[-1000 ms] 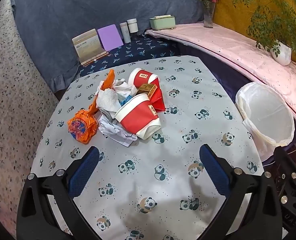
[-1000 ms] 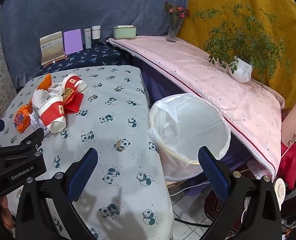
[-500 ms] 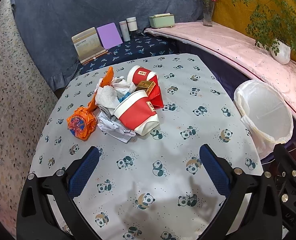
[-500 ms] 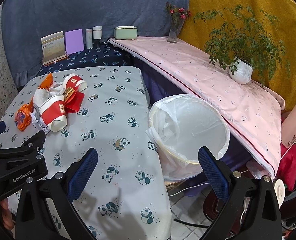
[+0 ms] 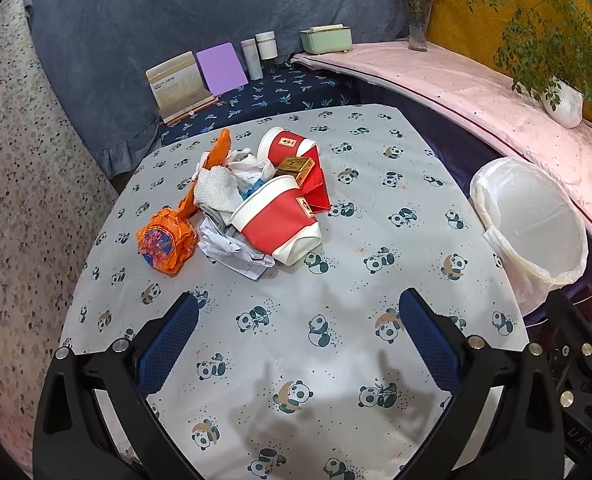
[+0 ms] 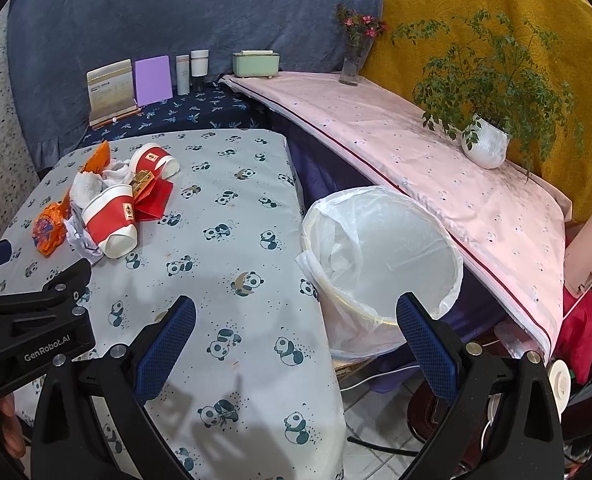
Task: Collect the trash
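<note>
A heap of trash lies on the panda-print table (image 5: pixel 395 248): a big red-and-white paper cup (image 5: pixel 278 226) on its side, a second red cup (image 5: pixel 284 148), an orange wrapper (image 5: pixel 166 242), white tissue (image 5: pixel 218 190), crumpled paper (image 5: pixel 232 250), a gold box (image 5: pixel 296 168) and a red envelope (image 5: pixel 315 190). My left gripper (image 5: pixel 297 320) hangs open above the table, short of the heap. My right gripper (image 6: pixel 296 320) is open too, over the table's right edge beside the white-lined bin (image 6: pixel 379 252). In the right wrist view the big cup (image 6: pixel 110 220) lies far left.
The bin (image 5: pixel 529 226) stands below the table's right edge. A pink-covered ledge (image 6: pixel 435 160) carries a potted plant (image 6: pixel 485 146), a flower vase (image 6: pixel 351 64) and a green box (image 6: pixel 256 64). Cards and bottles (image 5: pixel 256 56) stand behind the table. The left gripper's body (image 6: pixel 28 332) fills the lower left.
Both grippers have drawn back and up a little; the trash heap and bin sit slightly farther off in view. Nothing was grasped and both stayed open.
</note>
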